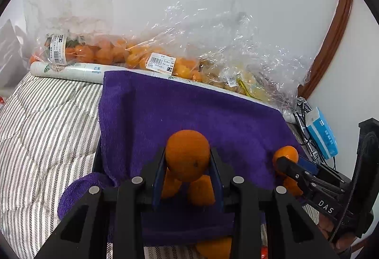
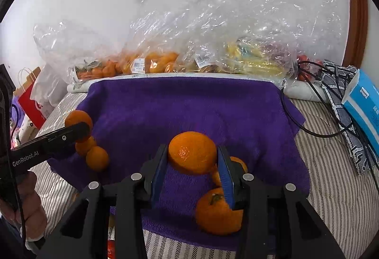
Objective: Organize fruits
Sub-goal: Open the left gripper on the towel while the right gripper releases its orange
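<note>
Striped bedding (image 2: 331, 187) under me, a purple towel (image 2: 189, 104) spread across it, and clear plastic bags of fruit (image 2: 165, 55) heaped along the white wall behind. My left gripper (image 1: 187, 173) has its blue pads clamped on a tangerine (image 1: 187, 154), lifted just above two more oranges (image 1: 189, 190) sitting on the towel beneath it. Over on my right gripper (image 2: 193, 171), the fingers are closed on a second tangerine (image 2: 192, 152), gripped at both sides, hovering over the towel. Beside its right finger lies a stemmed tangerine (image 2: 216, 214), with another fruit half hidden behind that finger. Off to the right edge, a blue box (image 2: 364, 102) rests by tangled black cables (image 2: 331, 97).
</note>
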The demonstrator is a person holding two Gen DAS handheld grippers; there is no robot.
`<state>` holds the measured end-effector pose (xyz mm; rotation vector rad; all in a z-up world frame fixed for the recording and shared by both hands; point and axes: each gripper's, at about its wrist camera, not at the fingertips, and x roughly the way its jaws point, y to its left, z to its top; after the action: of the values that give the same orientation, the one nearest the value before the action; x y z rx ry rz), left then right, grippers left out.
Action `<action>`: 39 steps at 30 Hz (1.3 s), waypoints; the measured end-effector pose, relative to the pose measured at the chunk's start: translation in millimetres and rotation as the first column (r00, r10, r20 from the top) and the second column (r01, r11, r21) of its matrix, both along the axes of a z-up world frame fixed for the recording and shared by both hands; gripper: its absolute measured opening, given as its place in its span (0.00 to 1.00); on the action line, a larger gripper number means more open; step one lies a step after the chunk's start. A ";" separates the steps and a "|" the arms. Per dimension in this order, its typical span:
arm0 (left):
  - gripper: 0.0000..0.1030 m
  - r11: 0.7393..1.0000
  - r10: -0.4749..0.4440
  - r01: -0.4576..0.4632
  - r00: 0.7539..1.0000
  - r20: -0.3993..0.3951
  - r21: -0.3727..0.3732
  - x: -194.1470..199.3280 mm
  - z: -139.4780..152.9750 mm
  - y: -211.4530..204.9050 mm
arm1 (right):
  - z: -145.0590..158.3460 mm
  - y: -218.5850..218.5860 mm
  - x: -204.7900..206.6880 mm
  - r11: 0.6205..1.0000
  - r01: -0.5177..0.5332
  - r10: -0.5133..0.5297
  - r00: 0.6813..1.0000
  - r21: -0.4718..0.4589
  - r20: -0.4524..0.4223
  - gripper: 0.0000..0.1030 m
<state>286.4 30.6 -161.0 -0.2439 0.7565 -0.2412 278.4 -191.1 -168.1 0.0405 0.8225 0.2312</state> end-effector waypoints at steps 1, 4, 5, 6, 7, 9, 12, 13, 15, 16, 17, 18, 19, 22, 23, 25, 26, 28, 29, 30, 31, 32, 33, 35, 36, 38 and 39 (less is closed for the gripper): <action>0.32 1.000 0.000 0.000 1.000 -0.002 0.000 0.4 -0.4 -0.1 | 0.0 0.4 -0.2 1.000 -0.001 0.001 1.000 -0.003 0.000 0.41; 0.32 1.000 0.000 0.000 1.000 -0.004 -0.004 0.9 -0.4 -0.1 | -0.3 1.3 0.7 1.000 -0.004 0.004 1.000 -0.003 -0.002 0.40; 0.32 1.000 0.000 0.000 1.000 -0.004 -0.004 0.8 -0.4 -0.2 | -0.3 1.6 0.6 1.000 -0.004 0.004 1.000 -0.004 -0.002 0.40; 0.32 1.000 0.000 0.000 1.000 -0.004 -0.005 0.8 -0.3 -0.3 | -0.4 1.8 0.6 1.000 -0.006 0.006 1.000 -0.004 -0.003 0.40; 0.32 1.000 -0.001 0.001 1.000 -0.005 -0.005 1.1 -0.3 -0.2 | -0.5 2.2 0.5 1.000 -0.008 0.008 1.000 -0.004 -0.003 0.40; 0.32 1.000 -0.006 0.006 1.000 -0.007 -0.008 1.3 -0.5 -0.4 | -1.0 3.0 0.7 1.000 -0.014 0.014 1.000 -0.004 -0.006 0.40; 0.32 1.000 -0.017 0.017 1.000 -0.009 -0.007 1.4 -0.7 -1.9 | -2.2 4.9 0.5 1.000 -0.020 0.020 1.000 -0.012 -0.008 0.41; 0.32 1.000 -0.019 0.019 1.000 -0.008 -0.004 1.2 -0.8 -2.5 | -2.7 5.6 0.5 1.000 -0.022 0.022 1.000 -0.016 -0.008 0.40; 0.32 1.000 -0.022 0.022 1.000 -0.006 0.005 0.9 -0.8 -4.1 | -3.3 6.5 0.4 1.000 -0.024 0.024 1.000 -0.019 -0.009 0.40; 0.32 1.000 -0.023 0.023 1.000 -0.006 0.007 0.8 -0.7 -4.6 | -3.4 6.4 0.4 0.999 -0.025 0.024 1.000 -0.020 -0.009 0.41; 0.32 1.000 -0.023 0.023 1.000 -0.005 0.010 0.4 -0.8 -5.0 | -3.6 6.3 0.6 0.999 -0.025 0.025 1.000 -0.021 -0.009 0.41; 0.32 1.000 -0.023 0.023 1.000 -0.004 0.012 0.6 -1.0 -5.3 | -3.6 6.4 0.9 0.999 -0.026 0.026 1.000 -0.022 -0.010 0.41; 0.32 1.000 -0.023 0.023 1.000 -0.004 0.012 0.7 -1.0 -5.2 | -3.8 6.4 1.0 0.999 -0.026 0.026 1.000 -0.023 -0.010 0.41; 0.32 1.000 -0.023 0.023 1.000 -0.005 0.011 0.9 -1.0 -5.2 | -3.9 5.8 1.6 0.999 -0.030 0.029 1.000 -0.024 -0.011 0.41; 0.32 1.000 -0.023 0.023 1.000 -0.005 0.010 0.9 -1.2 -5.3 | -4.0 5.7 1.6 0.999 -0.029 0.029 1.000 -0.024 -0.011 0.41; 0.32 1.000 -0.023 0.023 1.000 -0.005 0.012 0.8 -1.0 -4.9 | -4.0 5.9 1.5 0.999 -0.029 0.029 1.000 -0.023 -0.011 0.41; 0.32 1.000 -0.023 0.023 1.000 -0.005 0.012 0.7 -1.0 -4.9 | -4.1 6.0 1.4 0.999 -0.029 0.029 1.000 -0.023 -0.011 0.41; 0.32 1.000 -0.024 0.025 1.000 -0.005 0.011 0.7 -1.0 -5.1 | -4.2 6.2 1.3 0.999 -0.029 0.029 1.000 -0.024 -0.011 0.41; 0.32 1.000 -0.024 0.024 1.000 -0.005 0.012 0.9 -0.8 -5.1 | -4.2 6.3 1.3 0.999 -0.029 0.029 1.000 -0.025 -0.011 0.41; 0.32 1.000 -0.024 0.024 1.000 -0.005 0.011 1.0 -0.7 -5.1 | -4.4 6.3 1.1 0.999 -0.031 0.030 0.999 -0.027 -0.011 0.41; 0.32 1.000 -0.025 0.025 1.000 -0.006 0.010 0.8 -0.5 -4.9 | -4.7 6.5 1.2 0.999 -0.031 0.031 0.999 -0.028 -0.012 0.41; 0.32 1.000 -0.024 0.024 1.000 -0.006 0.011 0.8 -0.4 -5.0 | -5.3 6.8 1.1 0.999 -0.033 0.033 0.999 -0.029 -0.015 0.41; 0.32 1.000 -0.025 0.025 1.000 -0.006 0.011 0.9 -0.3 -4.9 | -5.9 6.8 1.1 0.999 -0.035 0.035 0.999 -0.029 -0.017 0.41; 0.32 1.000 -0.025 0.025 1.000 -0.006 0.010 1.0 -0.2 -5.0 | -6.5 7.3 0.6 0.999 -0.036 0.035 0.999 -0.031 -0.019 0.41; 0.32 1.000 -0.026 0.026 1.000 -0.007 0.008 1.0 -0.1 -5.1 | -6.6 7.3 0.3 0.999 -0.036 0.035 0.999 -0.031 -0.019 0.41; 0.33 1.000 -0.030 0.030 1.000 -0.008 0.003 0.7 0.6 -5.4 | -6.8 7.4 0.8 0.999 -0.036 0.035 0.999 -0.029 -0.019 0.41; 0.34 0.999 -0.032 0.032 0.999 -0.009 -0.001 0.5 0.9 -5.8 | -7.1 7.4 0.6 0.999 -0.037 0.036 0.999 -0.029 -0.020 0.41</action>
<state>286.9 24.8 -160.1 -0.2342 0.7696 -0.2710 279.0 -183.7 -175.1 -0.0001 0.8463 0.2533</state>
